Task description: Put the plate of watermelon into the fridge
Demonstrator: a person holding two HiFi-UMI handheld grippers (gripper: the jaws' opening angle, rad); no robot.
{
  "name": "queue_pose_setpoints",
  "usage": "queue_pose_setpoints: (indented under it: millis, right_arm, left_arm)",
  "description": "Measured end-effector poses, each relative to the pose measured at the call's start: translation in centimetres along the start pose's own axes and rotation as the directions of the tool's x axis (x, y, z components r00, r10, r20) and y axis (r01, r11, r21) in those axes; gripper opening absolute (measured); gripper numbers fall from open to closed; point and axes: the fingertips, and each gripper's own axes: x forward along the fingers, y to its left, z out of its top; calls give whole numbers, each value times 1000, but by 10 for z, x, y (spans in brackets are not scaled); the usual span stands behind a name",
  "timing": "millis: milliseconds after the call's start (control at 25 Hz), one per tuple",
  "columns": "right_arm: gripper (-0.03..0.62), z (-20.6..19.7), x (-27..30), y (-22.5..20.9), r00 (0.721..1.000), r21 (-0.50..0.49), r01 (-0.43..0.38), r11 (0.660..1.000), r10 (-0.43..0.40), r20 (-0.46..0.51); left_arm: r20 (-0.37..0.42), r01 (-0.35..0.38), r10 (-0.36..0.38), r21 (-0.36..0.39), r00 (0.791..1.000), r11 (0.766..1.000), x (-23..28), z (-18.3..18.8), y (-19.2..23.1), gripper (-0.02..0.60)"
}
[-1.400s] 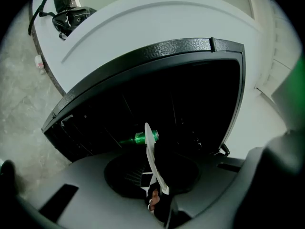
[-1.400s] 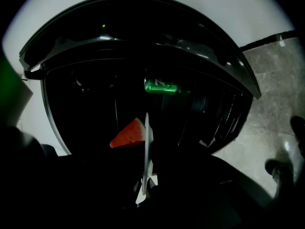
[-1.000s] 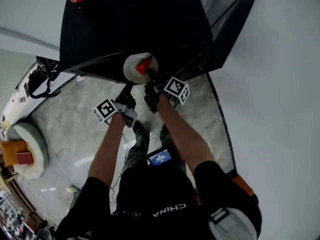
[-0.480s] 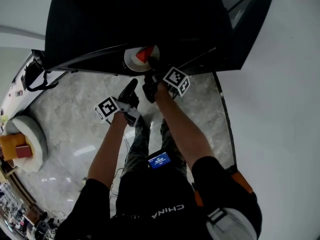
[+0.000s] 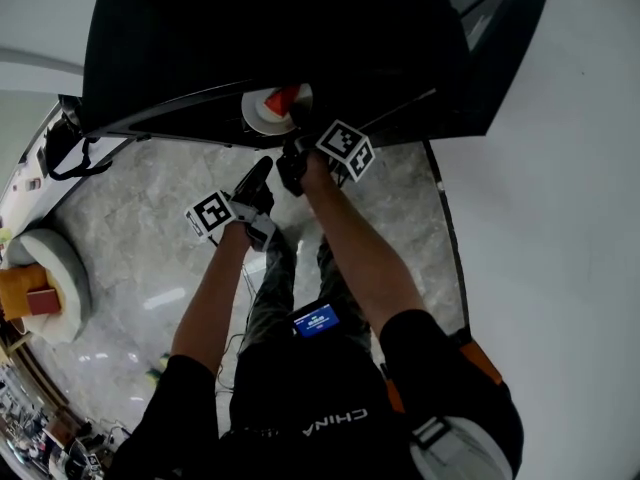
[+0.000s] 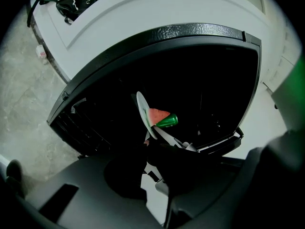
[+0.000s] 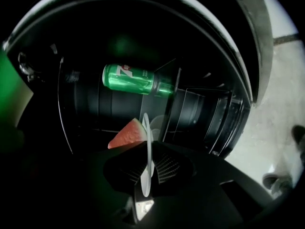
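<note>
We are at the putting-in step. The right gripper [image 7: 148,166] pinches the plate [image 7: 147,128] by its rim, with the watermelon [image 7: 127,134] just beyond the jaws, inside the open fridge [image 5: 270,28]. A green can [image 7: 136,80] lies farther in. The left gripper [image 5: 252,181] hangs beside it, jaws nearly together on nothing. Next, we judge, the plate needs setting level on a shelf and releasing.

"CHINA" stands in white letters on the person's black shirt [image 5: 335,420], upside down in the head view. The green can [image 7: 138,79], lying on its side, bears a white "7". The small blue screen [image 5: 318,318] shows white lines too small to read. One marker cube [image 5: 211,215] and the other marker cube [image 5: 345,150] carry black-and-white square patterns, no letters.
</note>
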Motion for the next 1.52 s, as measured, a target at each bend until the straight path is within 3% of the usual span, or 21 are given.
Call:
queue_pose_setpoints:
  millis: [80,200,280,560,680,920,1000,1160,1320,1520]
  right_arm:
    - [31,0,2,1,1000,-29,18,999,-19,-12]
    - [31,1,3,1,999,-45,16,999,-17,-37]
    - [31,2,3,1,999,-55,9,998,-12,-51]
    - [44,5,3,5,996,-105,-11,994,2,-88]
    - [107,4,4,11,992,-157,-30,987,10,-124]
    - [135,-1,2,11,984,-275,-28,961,-22,-178]
    - [137,-8,2,9,973,-361,-25,932,-60,-223]
    - [135,-22,2,6,939,-541,-36,840,-158,-307]
    - [138,-32,2,2,893,-632,-65,772,-238,-383]
    - [138,-40,-5,-8,826,-740,-107,664,-356,-438]
  left_arm:
    - [-20,-8,9,30,1000,1000,10,0,6,37]
    - [-61,-143,155,170,986,975,17,6,34,37]
    - [-78,-150,169,206,983,967,29,8,37,37]
    - [-80,-134,155,218,985,967,55,5,34,37]
    - [-24,-176,188,246,982,953,55,13,35,37]
    - [43,-207,202,230,978,951,57,33,38,37]
    - [59,-223,215,239,975,945,57,40,38,37]
    - [96,-249,232,250,968,935,57,54,35,35]
    - [117,-280,257,261,959,924,57,63,38,35]
    - [115,-310,289,287,950,906,62,73,40,35]
